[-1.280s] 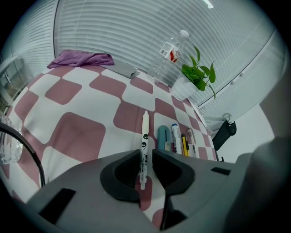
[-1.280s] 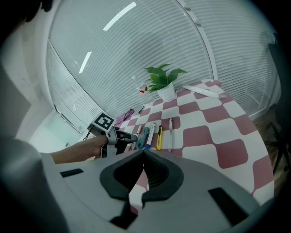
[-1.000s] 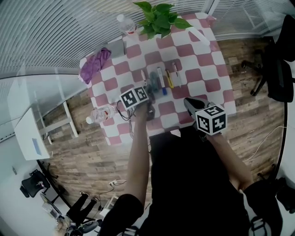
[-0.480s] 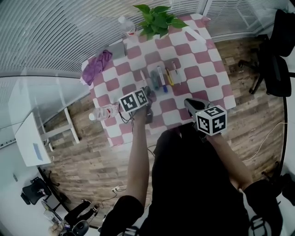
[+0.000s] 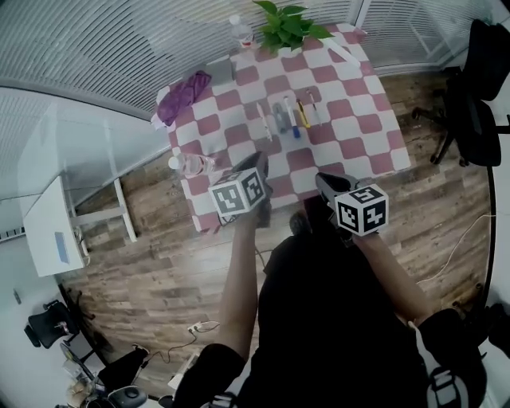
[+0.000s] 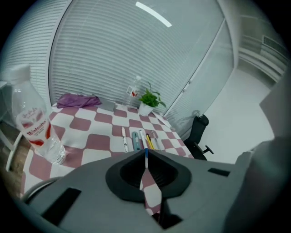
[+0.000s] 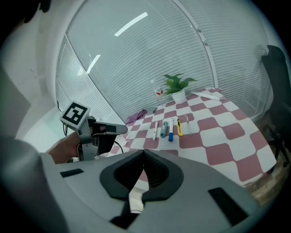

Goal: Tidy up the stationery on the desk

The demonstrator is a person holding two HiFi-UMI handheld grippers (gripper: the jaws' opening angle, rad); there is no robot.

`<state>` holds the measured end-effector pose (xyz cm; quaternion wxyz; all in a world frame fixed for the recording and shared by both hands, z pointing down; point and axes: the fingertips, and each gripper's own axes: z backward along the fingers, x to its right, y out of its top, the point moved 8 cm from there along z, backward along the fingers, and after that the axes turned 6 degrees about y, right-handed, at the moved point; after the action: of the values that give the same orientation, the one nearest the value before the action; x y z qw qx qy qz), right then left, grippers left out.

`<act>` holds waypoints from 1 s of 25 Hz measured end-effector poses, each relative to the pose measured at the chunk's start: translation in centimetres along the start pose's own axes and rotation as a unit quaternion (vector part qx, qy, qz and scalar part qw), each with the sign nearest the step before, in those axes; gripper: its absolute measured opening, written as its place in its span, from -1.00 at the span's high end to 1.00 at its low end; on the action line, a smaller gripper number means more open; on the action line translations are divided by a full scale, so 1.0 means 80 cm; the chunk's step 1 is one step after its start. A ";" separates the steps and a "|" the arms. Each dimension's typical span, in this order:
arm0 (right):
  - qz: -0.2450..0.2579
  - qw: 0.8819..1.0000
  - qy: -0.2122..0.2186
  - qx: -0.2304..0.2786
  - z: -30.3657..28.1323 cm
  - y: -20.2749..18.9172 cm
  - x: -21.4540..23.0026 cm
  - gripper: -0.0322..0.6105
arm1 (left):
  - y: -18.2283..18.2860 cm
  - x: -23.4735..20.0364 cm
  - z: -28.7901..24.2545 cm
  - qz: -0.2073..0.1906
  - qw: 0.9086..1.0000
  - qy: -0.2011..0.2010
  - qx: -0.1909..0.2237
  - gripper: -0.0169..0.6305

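Head view. On the checked table, toward its middle, a row of pens, laid side by side. Over the near part of the cloth, the left gripper, with the pens at about 1 o'clock from its tip and well apart from it. To its right, at the near edge, the right gripper, with the pens at 11 o'clock, also well apart. Near the left gripper, at 9 o'clock, a water bottle. Along the far edge, a potted plant, a second bottle and a purple cloth.

Left gripper view. Jaws pressed together at the tips, pinching nothing; below the tips only a thin slit with checked cloth showing through. Dead ahead at 12 o'clock, the pens, flat on the table and clear of the jaws. At 9 o'clock, close by, the water bottle, upright. Beyond the pens, the plant.

Right gripper view. Jaws closed tip to tip, nothing between them. At 1 o'clock and well ahead, the pens on the cloth, untouched. At 10 o'clock, the left gripper, gripped in a hand. Past the pens at 12 o'clock, the plant.
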<state>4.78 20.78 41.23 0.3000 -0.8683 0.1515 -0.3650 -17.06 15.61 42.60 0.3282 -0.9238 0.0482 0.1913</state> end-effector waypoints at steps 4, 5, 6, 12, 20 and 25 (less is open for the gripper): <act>0.019 1.000 0.007 0.002 0.005 -0.021 -0.036 0.83 | -0.029 0.011 0.063 -0.027 0.997 -0.050 0.050 0.83; 0.025 1.000 0.008 0.003 0.007 -0.024 -0.045 0.83 | -0.037 0.013 0.078 -0.034 0.996 -0.058 0.061 0.84; 0.031 0.999 0.009 0.005 0.009 -0.026 -0.053 0.83 | -0.043 0.015 0.093 -0.039 0.994 -0.066 0.073 0.84; 0.083 0.995 0.015 0.043 0.039 -0.014 -0.093 0.83 | -0.050 0.026 0.189 -0.073 0.980 -0.087 0.160 0.84; 0.184 0.969 0.052 0.158 0.116 0.073 -0.130 0.83 | 0.002 0.046 0.296 -0.146 0.950 -0.084 0.263 0.84; 0.218 0.956 0.037 0.194 0.149 0.115 -0.133 0.83 | 0.027 0.039 0.333 -0.165 0.939 -0.054 0.298 0.84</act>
<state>5.71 23.70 23.03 0.5287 -0.7254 0.2742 -0.3450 -23.23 30.70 21.17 0.6175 -0.7669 -0.0677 0.1610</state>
